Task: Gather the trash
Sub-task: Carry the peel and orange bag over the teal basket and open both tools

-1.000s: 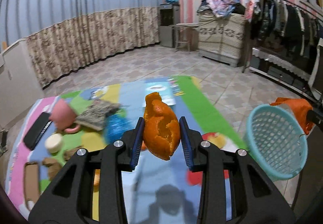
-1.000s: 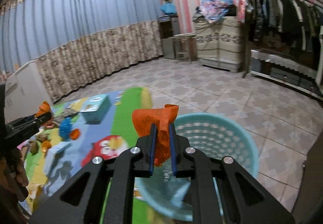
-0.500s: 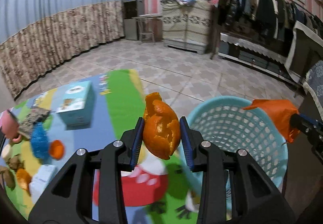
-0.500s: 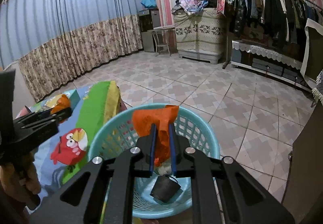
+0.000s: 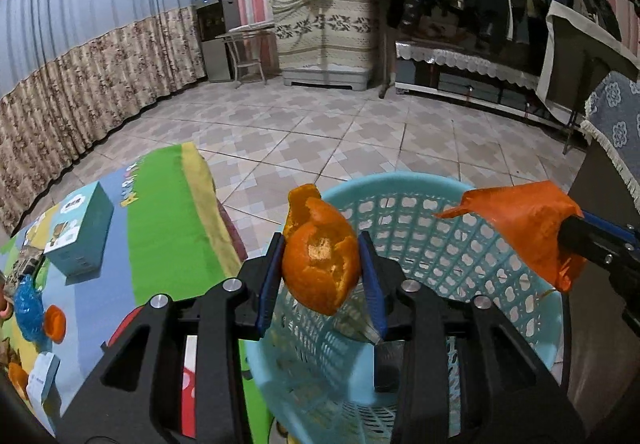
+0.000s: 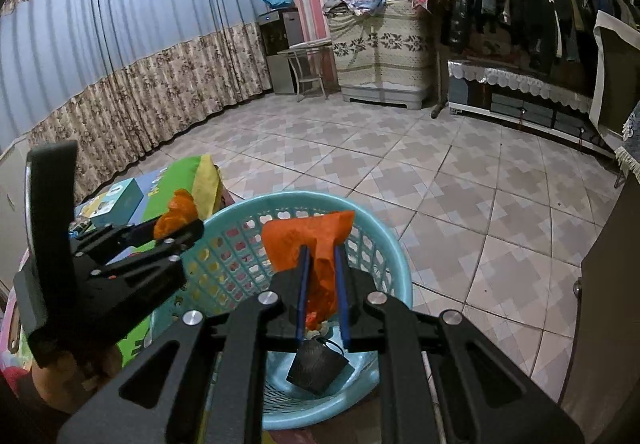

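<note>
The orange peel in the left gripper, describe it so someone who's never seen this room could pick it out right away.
Find the turquoise lattice basket on the tiled floor beside the colourful play mat. Over its near rim, the left gripper has a curled, bumpy orange peel between its blue pads. The other orange thing, a smooth, thin plastic scrap, sits in the right gripper.

The right gripper [image 6: 322,272] pinches a crumpled orange plastic wrapper [image 6: 310,240] above a round turquoise plastic basket [image 6: 384,244] holding what looks like a dark pouch [image 6: 316,366].
</note>
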A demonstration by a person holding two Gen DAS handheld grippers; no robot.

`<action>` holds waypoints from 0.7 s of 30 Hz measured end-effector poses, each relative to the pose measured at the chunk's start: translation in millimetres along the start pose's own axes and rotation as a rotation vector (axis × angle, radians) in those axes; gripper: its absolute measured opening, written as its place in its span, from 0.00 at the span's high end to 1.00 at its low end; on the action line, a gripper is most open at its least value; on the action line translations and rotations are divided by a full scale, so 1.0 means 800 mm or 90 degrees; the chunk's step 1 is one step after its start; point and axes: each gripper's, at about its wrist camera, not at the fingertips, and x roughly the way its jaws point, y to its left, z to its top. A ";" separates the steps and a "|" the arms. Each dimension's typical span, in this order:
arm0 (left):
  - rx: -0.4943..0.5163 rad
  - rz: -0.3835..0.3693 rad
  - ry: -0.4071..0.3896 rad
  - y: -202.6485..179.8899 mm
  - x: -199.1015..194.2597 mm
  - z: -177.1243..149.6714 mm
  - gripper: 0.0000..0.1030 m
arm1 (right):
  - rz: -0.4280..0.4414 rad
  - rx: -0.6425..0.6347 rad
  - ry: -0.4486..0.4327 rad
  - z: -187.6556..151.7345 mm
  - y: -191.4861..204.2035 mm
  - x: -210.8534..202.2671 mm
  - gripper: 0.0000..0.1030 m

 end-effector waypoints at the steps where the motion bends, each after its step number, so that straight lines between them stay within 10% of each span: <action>1: 0.001 0.001 0.000 0.001 0.000 0.000 0.59 | 0.000 0.000 0.002 -0.001 0.000 0.001 0.88; 6: 0.007 0.020 -0.007 0.003 -0.006 0.001 0.35 | 0.003 0.005 0.007 -0.002 0.000 0.003 0.88; 21: -0.021 0.086 -0.060 0.055 -0.050 0.003 0.12 | 0.016 -0.034 0.028 -0.010 0.041 0.033 0.88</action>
